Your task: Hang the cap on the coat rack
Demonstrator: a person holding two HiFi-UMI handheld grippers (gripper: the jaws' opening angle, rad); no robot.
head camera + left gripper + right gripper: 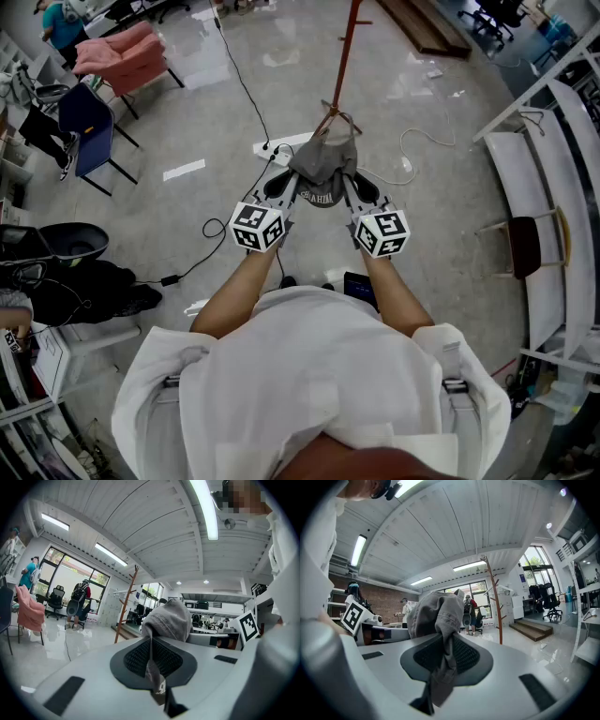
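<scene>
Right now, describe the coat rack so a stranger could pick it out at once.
Look across the glossy grey floor of the open office. Just beyond the grey cap gripped between the left gripper and right gripper stands the coat rack. It is the only tall, thin, reddish-brown pole with short upturned pegs; the chairs nearby are low.

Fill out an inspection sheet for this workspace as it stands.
Surface: glossy grey floor.
Job's things: grey cap held short of the coat rack, not yet hung.
Clutter: black bags at left.
Grippers: left gripper and right gripper both shut on the grey cap's fabric.
Cables: black cable and white cable on the floor.
Surroundings: pink armchair, blue chair, white shelving.
</scene>
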